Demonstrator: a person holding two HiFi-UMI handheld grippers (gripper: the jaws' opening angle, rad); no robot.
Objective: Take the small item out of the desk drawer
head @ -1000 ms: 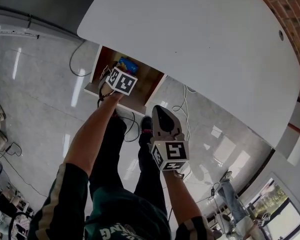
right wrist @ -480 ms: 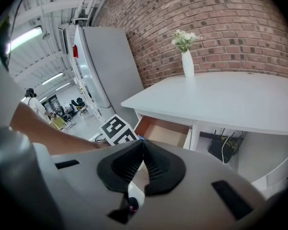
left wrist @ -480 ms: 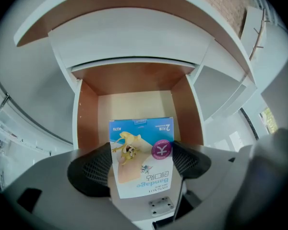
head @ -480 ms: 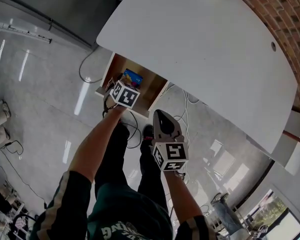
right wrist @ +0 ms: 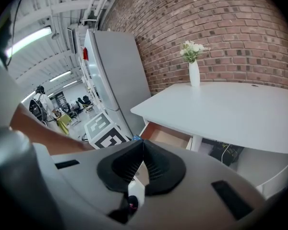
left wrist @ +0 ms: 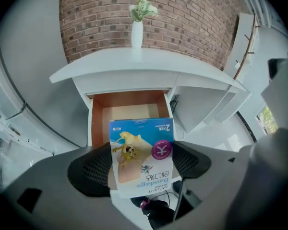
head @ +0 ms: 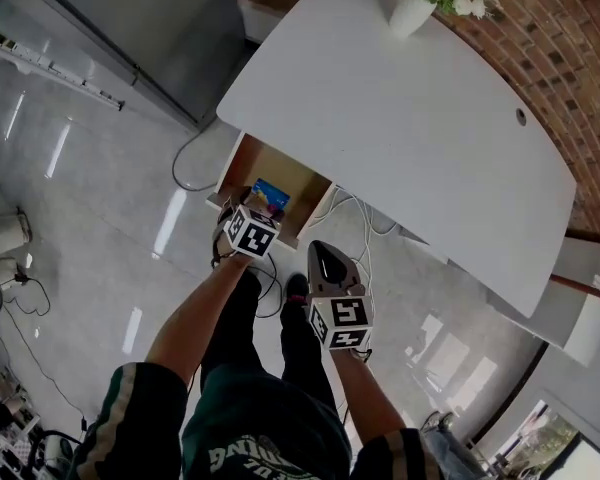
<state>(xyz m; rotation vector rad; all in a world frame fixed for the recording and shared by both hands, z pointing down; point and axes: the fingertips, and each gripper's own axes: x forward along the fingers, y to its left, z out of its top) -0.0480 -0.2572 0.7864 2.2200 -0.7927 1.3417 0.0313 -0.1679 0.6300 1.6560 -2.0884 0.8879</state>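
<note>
My left claw [left wrist: 141, 166] is pinching the small bandage box [left wrist: 140, 143] by its two long edges. The ribbed pads sit on the lower half of the box, and the blue end pokes up past them. In the head view the same claw [head: 256, 218] sits just left of centre with the box [head: 270, 196] at its tip, right at the front lip of the open drawer [head: 285, 173]. From that angle I cannot tell whether the box has fully cleared the lip. In the left gripper view the box stands in front of the drawer [left wrist: 129, 110], whose wooden floor looks bare behind it.

I judge this to be a light, thin-walled cardboard carton with a glossy print: easy to carry, easy to dent, and likely to slide if the pinch slackens. Holding it across the narrow width suits it. I would keep the squeeze modest, since the side walls will buckle before anything inside resists.

My right claw [right wrist: 143, 164] has its jaws pressed together with nothing between them. It hangs at lower centre of the head view [head: 327, 260], well apart from the drawer.

The white table [head: 400, 138] fills the upper right there, with a vase of flowers [head: 412, 13] near its far edge
</note>
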